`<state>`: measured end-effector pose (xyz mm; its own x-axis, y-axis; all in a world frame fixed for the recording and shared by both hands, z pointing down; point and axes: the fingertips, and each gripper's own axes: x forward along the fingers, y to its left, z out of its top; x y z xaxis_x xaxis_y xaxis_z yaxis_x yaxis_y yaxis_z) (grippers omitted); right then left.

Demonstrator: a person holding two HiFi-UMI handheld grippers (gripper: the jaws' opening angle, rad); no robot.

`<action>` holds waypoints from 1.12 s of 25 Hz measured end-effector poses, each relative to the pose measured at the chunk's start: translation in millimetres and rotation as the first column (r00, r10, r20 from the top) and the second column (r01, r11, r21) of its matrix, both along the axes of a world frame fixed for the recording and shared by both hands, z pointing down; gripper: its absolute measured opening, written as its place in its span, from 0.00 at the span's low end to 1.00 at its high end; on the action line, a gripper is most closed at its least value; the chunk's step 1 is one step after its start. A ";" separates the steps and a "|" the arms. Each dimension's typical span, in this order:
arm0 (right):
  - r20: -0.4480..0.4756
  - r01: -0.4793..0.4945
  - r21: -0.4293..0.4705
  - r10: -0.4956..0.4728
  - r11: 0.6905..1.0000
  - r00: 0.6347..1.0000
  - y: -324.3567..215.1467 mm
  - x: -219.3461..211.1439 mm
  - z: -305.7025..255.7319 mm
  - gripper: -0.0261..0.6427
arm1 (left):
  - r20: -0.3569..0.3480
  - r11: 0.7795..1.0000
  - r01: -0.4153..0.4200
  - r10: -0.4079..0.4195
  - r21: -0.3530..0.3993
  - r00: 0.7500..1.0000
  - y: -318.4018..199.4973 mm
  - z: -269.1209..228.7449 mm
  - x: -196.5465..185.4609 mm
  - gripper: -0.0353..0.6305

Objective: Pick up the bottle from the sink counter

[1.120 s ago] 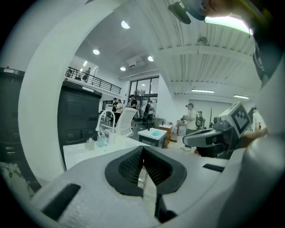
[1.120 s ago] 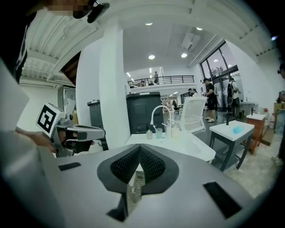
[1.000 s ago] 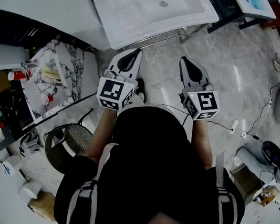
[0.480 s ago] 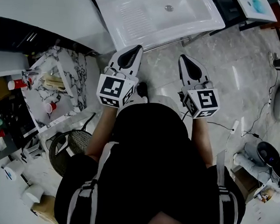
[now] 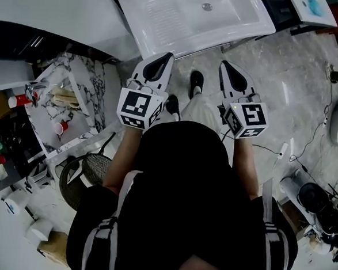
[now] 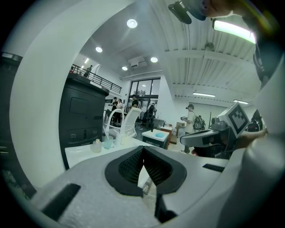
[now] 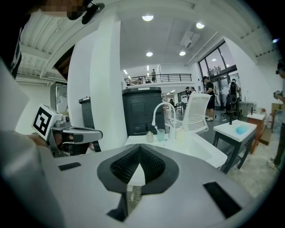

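Observation:
The white sink counter [image 5: 188,23] lies just ahead of me at the top of the head view. Its back edge, where the bottles stand, is cut off there. In the right gripper view a small round bottle [image 7: 150,136] stands by the curved faucet [image 7: 160,109], with a teal cup [image 7: 160,135] and a taller pale bottle [image 7: 180,132] beside it. The left gripper view shows the small bottle [image 6: 96,146] too. My left gripper [image 5: 157,66] and right gripper [image 5: 233,76] are held side by side short of the counter, both shut with nothing in them.
A marble-patterned stand [image 5: 73,99] with red cups stands to the left, and a round wire basket [image 5: 88,172] sits behind it. Cables [image 5: 306,147] trail over the tiled floor at the right. A dark cabinet [image 7: 142,111] and a white chair [image 7: 196,111] stand behind the sink.
The person has stepped toward the sink, and a shoe now shows between the grippers. Both grippers stay shut and level.

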<state>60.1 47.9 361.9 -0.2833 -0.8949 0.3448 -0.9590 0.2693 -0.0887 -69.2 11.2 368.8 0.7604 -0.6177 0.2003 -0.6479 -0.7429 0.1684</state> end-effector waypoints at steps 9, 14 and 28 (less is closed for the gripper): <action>0.013 0.038 0.005 -0.038 0.999 0.999 -40.5 -3.4 -0.5 0.04 | 0.003 0.999 0.037 -0.037 -0.006 0.999 -32.6 -0.5 -2.6 0.08; 0.017 0.080 0.007 -0.080 0.997 0.997 -73.6 -4.5 0.1 0.04 | 0.010 0.998 0.063 -0.063 -0.012 0.998 -61.4 2.2 0.0 0.08; 0.040 0.288 -0.001 -0.288 0.958 0.957 -183.6 -3.7 -7.2 0.04 | 0.042 0.983 0.186 -0.186 -0.003 0.982 -134.6 -17.3 31.7 0.08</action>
<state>56.5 -135.7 354.7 -0.5418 -0.7712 0.3342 -0.8367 0.5328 -0.1269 -37.5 -123.4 351.5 0.6235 -0.7459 0.2342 -0.7810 -0.6079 0.1431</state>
